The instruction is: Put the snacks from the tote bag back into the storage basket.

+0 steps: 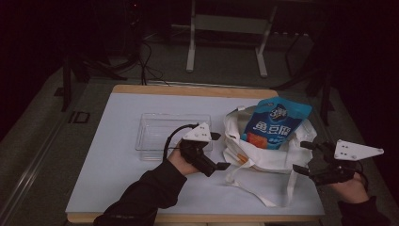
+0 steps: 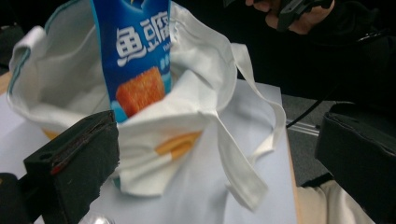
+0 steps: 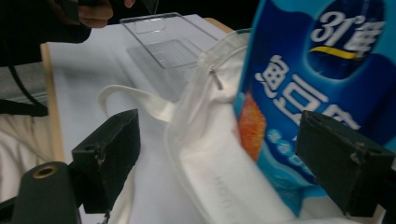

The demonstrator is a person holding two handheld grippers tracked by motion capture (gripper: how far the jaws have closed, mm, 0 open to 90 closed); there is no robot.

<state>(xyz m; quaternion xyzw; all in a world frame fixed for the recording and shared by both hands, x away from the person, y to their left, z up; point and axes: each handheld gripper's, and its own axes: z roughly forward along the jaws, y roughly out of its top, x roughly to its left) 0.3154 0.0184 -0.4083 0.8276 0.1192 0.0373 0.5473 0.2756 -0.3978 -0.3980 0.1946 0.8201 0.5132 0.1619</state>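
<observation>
A white cloth tote bag [image 1: 263,150] lies open on the right half of the white table top [image 1: 117,183]. A blue snack pouch [image 1: 275,123] stands in its mouth, top sticking out; the pouch [image 2: 135,56] and bag [image 2: 187,140] fill the left gripper view, and the pouch [image 3: 317,93] rises from the bag [image 3: 215,154] in the right gripper view. My left gripper [image 1: 219,150] is open just left of the bag, holding nothing. My right gripper [image 1: 303,157] is open at the bag's right edge, jaws apart and holding nothing.
A clear plastic tray [image 1: 171,134] sits at the table's middle, behind the left hand; the tray [image 3: 163,42] is also in the right gripper view. The bag's straps [image 1: 263,188] trail toward the front edge. A metal stand [image 1: 226,33] is on the floor beyond.
</observation>
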